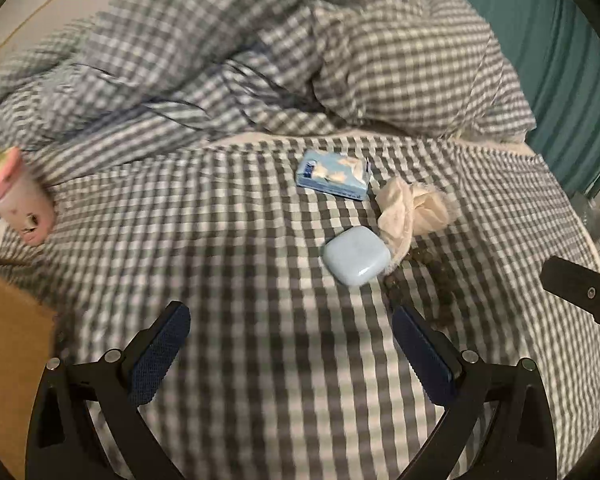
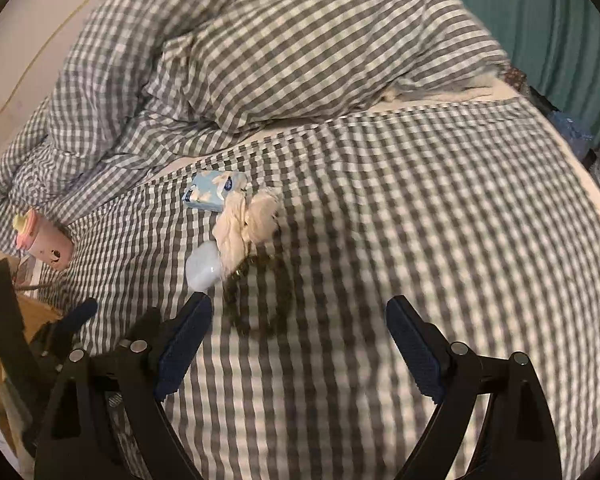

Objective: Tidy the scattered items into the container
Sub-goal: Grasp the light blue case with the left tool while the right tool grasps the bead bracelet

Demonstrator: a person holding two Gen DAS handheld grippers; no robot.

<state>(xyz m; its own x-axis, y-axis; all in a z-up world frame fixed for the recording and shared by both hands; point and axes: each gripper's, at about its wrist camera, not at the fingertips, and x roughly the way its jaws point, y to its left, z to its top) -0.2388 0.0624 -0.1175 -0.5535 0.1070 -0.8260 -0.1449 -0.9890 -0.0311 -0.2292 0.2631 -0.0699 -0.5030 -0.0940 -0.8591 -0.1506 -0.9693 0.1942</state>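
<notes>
On the checked bed sheet lie a pale blue earbud case (image 1: 357, 255), a blue tissue pack (image 1: 333, 174), a cream scrunchie (image 1: 412, 210) and a dark bead bracelet (image 1: 440, 280). A pink bottle (image 1: 18, 198) lies at the far left. My left gripper (image 1: 290, 316) is open and empty, just short of the earbud case. The right wrist view shows the case (image 2: 203, 268), tissue pack (image 2: 215, 190), scrunchie (image 2: 246, 224), bracelet (image 2: 260, 300) and bottle (image 2: 44, 242). My right gripper (image 2: 298, 312) is open and empty, over the bracelet.
A cardboard box (image 1: 12, 344) stands at the left edge of the bed; it also shows in the right wrist view (image 2: 4, 364). A rumpled checked duvet (image 1: 260, 48) is piled at the back. A teal curtain (image 1: 560, 60) hangs at the right.
</notes>
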